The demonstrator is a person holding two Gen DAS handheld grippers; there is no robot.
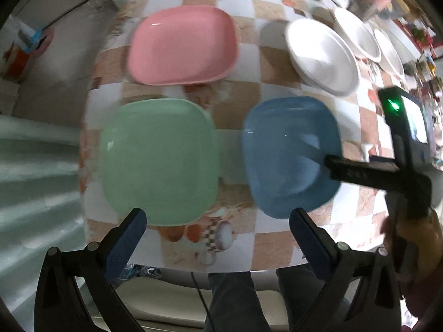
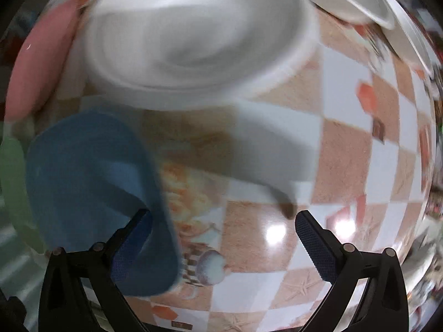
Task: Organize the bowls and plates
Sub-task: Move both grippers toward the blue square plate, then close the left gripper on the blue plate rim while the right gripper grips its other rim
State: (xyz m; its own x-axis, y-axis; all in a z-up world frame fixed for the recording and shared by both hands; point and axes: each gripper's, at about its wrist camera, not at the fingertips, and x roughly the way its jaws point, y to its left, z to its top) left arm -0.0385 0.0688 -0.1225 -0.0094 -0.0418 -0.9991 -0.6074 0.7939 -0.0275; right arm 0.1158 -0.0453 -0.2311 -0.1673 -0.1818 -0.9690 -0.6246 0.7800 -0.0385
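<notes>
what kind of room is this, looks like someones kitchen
Probably a home kitchen or dining spot. A table under a checked printed oilcloth holds pink, green and blue plates plus white bowls, with cluttered shelves behind.

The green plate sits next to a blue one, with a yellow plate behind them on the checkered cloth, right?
Not quite: the plate behind them is pink, not yellow, as the left wrist view shows. The green plate does sit beside the blue plate on the checkered cloth.
</notes>
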